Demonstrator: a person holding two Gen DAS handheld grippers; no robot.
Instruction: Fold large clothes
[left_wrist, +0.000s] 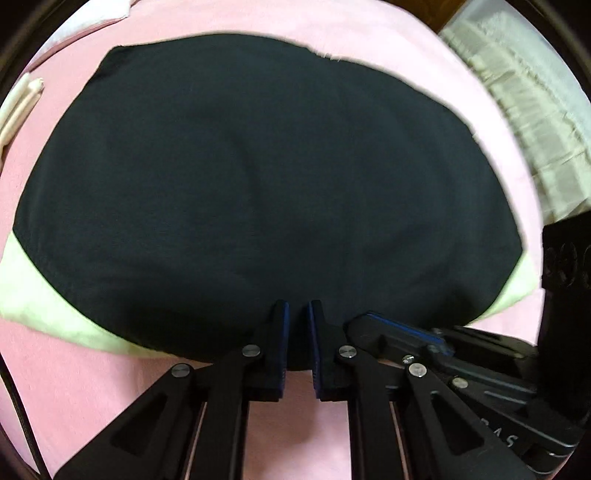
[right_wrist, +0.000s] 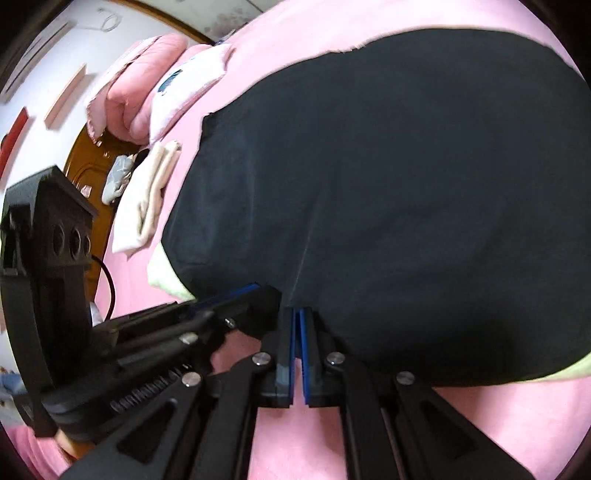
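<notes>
Both hand-held grippers, left (left_wrist: 298, 308) slightly parted, right (right_wrist: 298, 314) closed, meet smooth black garment (left_wrist: 258, 192).

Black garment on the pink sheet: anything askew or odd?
The black folded garment lies fairly flat on the pink bed sheet, but a pale yellow-green cloth sticks out from under both near corners. The left gripper and right gripper crowd together at its near edge. Nothing torn.

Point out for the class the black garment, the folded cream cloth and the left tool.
black garment (left_wrist: 258, 184), left wrist view, middle of its flat fabric.
folded cream cloth (right_wrist: 147, 199), right wrist view, its top layer.
left tool (left_wrist: 298, 314), left wrist view, between its fingertips.
</notes>
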